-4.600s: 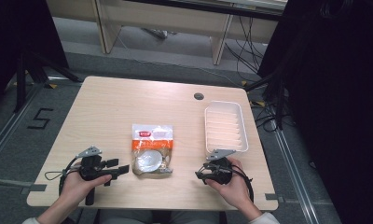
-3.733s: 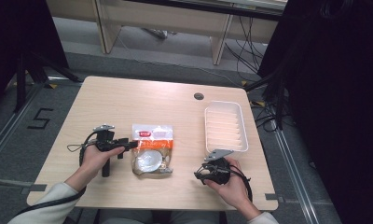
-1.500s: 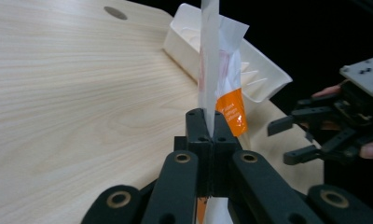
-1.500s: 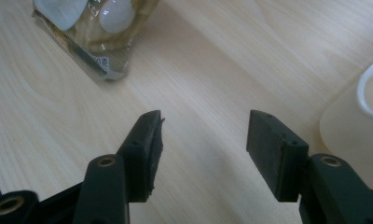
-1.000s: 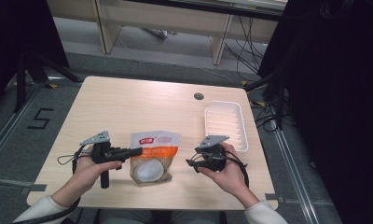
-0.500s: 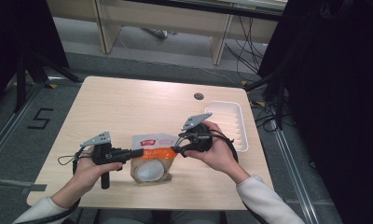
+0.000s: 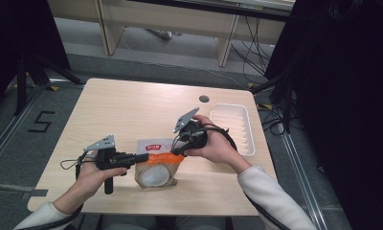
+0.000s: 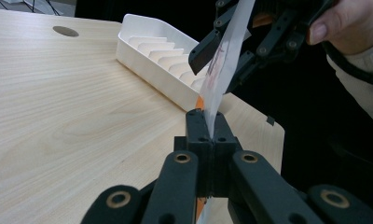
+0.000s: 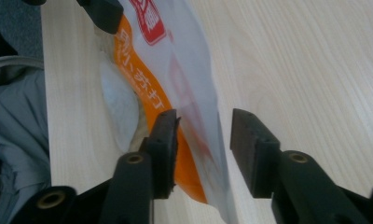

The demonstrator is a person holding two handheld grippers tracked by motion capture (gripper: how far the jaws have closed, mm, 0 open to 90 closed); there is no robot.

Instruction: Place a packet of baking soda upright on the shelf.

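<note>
A clear plastic bag (image 7: 156,165) with an orange and red label holds a round white item and lies near the table's front. My left gripper (image 7: 144,157) is shut on the bag's upper left edge; in the left gripper view its jaws (image 8: 211,135) pinch the film, and the bag (image 8: 224,70) rises upright from them. My right gripper (image 7: 176,148) is at the bag's upper right edge. Its jaws have just been closing, and in the right gripper view (image 9: 204,126) the bag (image 9: 175,74) stands between the pads with a gap left on one side.
A white ribbed tray (image 7: 249,125) stands at the table's right side, behind the right hand, and appears again as the tray (image 8: 147,65) in the left gripper view. A small round hole (image 7: 204,98) sits in the tabletop at the back. The light wood table (image 7: 132,110) ends close in front of both hands.
The right gripper has moved left and up from beside the tray to the bag's upper right edge, and its jaws have narrowed around the film. The left gripper has kept its hold and place.
</note>
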